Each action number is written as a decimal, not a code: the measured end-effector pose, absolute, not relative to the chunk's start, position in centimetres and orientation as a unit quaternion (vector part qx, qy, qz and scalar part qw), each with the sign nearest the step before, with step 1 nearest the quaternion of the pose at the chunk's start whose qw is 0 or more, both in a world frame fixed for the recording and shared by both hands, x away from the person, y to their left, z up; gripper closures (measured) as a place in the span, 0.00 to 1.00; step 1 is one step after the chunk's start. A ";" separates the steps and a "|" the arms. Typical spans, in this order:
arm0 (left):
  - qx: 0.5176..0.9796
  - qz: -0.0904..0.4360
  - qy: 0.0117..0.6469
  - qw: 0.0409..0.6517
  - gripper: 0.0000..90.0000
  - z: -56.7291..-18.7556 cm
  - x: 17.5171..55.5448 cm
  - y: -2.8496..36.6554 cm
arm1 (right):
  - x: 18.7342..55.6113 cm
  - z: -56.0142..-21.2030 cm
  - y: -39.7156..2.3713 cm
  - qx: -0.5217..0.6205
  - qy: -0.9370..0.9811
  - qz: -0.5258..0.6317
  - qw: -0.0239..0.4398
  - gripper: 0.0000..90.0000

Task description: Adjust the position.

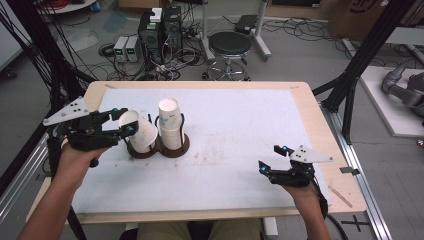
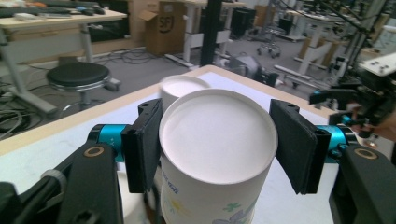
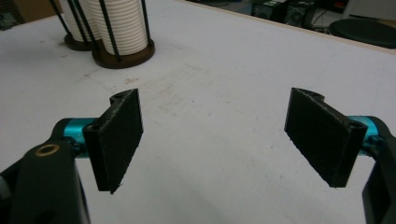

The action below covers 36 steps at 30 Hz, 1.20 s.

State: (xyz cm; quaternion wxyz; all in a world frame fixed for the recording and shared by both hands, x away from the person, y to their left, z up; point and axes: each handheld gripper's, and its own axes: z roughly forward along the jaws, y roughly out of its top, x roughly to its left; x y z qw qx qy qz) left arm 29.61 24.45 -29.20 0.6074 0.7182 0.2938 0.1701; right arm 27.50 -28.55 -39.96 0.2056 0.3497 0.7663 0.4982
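A white paper cup (image 1: 140, 131) with a printed pattern leans to the left over the left ring of a dark twin-ring holder (image 1: 176, 149). My left gripper (image 1: 122, 121) is shut on it near its closed end. In the left gripper view that closed end (image 2: 217, 135) faces the camera between the two black pads (image 2: 144, 144). A tall stack of cups (image 1: 170, 122) stands upright in the right ring, seen again just behind the held cup (image 2: 180, 86). My right gripper (image 1: 270, 159) hovers low over the white table cover at the right, jaws wide apart, nothing between them (image 3: 217, 135).
The white cover (image 1: 235, 130) lies on a wooden table (image 1: 320, 130). The holder's base and ribbed cup stacks (image 3: 123, 23) stand at the far left in the right gripper view. Beyond the table's far edge are a black stool (image 1: 230, 45) and electronics boxes (image 1: 160, 30) with cables.
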 end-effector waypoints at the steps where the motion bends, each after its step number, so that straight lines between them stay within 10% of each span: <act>1: 0.721 0.166 0.289 0.608 0.42 -29.2 29.5 24.0 | 27.5 -39.9 -28.4 0.348 0.767 0.499 0.204 0.22; 36: 0.790 0.088 0.177 0.580 0.42 -33.7 29.5 10.9 | 27.1 -38.3 -21.5 0.227 0.804 0.539 0.109 0.22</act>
